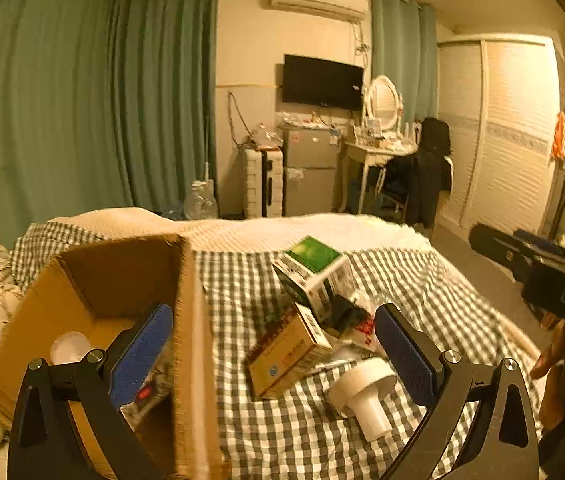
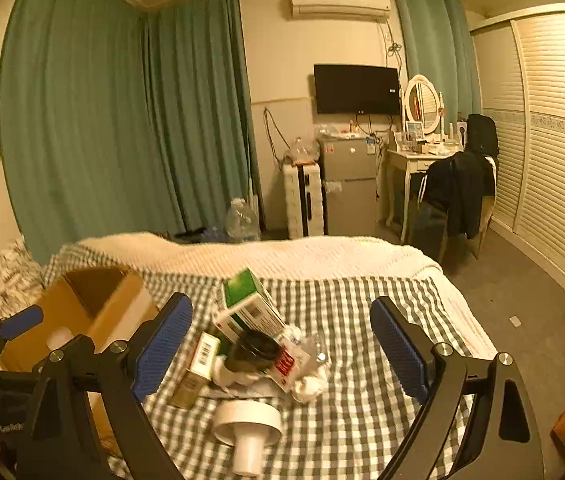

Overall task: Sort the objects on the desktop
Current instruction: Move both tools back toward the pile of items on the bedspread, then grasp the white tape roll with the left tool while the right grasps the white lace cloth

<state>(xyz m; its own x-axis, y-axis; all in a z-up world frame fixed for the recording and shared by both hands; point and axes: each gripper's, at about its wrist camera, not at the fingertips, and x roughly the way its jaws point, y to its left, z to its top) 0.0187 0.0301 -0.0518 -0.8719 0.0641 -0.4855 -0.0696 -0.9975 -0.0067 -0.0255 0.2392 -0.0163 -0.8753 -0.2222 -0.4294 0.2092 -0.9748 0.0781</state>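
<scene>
"DAS" in pale capitals on the black body of the right handheld gripper (image 1: 554, 280), well to the right of the open brown cardboard box (image 1: 122, 280), seen from the left wrist. Barcode, digits too small to read, on the small tan carton (image 2: 198, 368) just right of the same box. Print on the green-topped white carton (image 2: 248, 308), the red-and-white packet (image 2: 286, 364) and the tan carton's face: blurred, unreadable.

Dim warm yellow indoor light, glare streak on the air conditioner (image 1: 318, 0), heavy fisheye bending at the edges with black vignetted corners, motion blur on the cardboard box (image 2: 94, 312) and nearby clutter, far wall fairly sharp, soft shadows on the checked bedspread (image 2: 362, 320)
</scene>
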